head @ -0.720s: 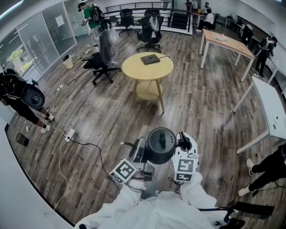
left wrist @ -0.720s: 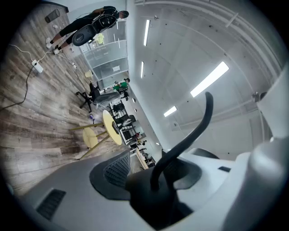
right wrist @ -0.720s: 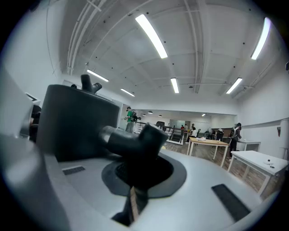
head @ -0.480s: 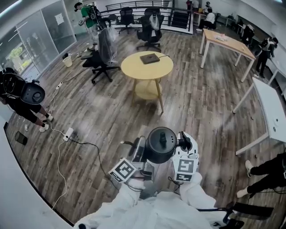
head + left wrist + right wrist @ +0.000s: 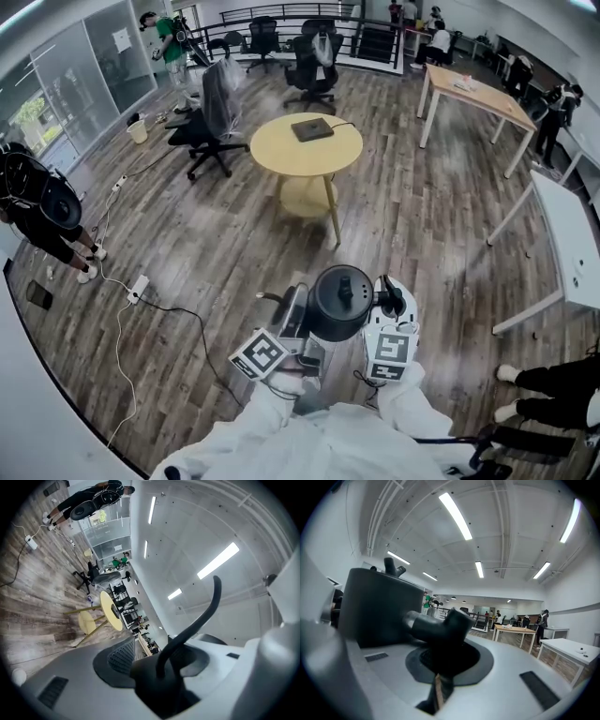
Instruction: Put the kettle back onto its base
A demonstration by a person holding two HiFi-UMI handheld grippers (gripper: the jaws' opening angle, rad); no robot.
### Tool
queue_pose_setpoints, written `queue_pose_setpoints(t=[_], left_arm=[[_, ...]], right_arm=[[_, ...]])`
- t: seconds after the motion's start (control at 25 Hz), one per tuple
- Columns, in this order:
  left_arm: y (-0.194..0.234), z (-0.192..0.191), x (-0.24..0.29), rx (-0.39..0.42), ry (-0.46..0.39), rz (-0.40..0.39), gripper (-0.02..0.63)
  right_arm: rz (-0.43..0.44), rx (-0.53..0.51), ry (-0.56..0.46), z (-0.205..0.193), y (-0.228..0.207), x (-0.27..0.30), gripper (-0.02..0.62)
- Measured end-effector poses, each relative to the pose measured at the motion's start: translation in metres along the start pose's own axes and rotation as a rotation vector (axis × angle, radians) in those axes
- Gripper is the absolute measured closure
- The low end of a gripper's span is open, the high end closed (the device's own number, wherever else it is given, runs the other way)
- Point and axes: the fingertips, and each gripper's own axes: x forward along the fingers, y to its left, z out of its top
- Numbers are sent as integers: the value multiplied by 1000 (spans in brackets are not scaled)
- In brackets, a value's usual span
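Wood-plank floor [image 5: 216, 234], round yellow table [image 5: 272, 152] bearing base [image 5: 312, 128]; right tool [image 5: 440, 656] clamps kettle handle [image 5: 436, 625], left tool [image 5: 157, 670] clamps black corded part [image 5: 190, 632].

White sleeves [image 5: 281, 439]; grey tools [image 5: 298, 317] [image 5: 386, 298] bear black-and-white marker cubes [image 5: 259, 356].

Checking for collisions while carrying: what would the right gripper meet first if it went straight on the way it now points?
The right gripper is shut on the kettle by its handle, so the handle comes first. Beyond it the way looks free, though depth is unclear.
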Motion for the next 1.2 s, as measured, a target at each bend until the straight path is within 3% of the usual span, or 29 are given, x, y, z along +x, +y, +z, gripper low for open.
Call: queue_pose_setpoints(t=[1.2], left_arm=[[81,133,204,10,16,-36,387]], right_arm=[[-22,1,-24,40,9,248,566]])
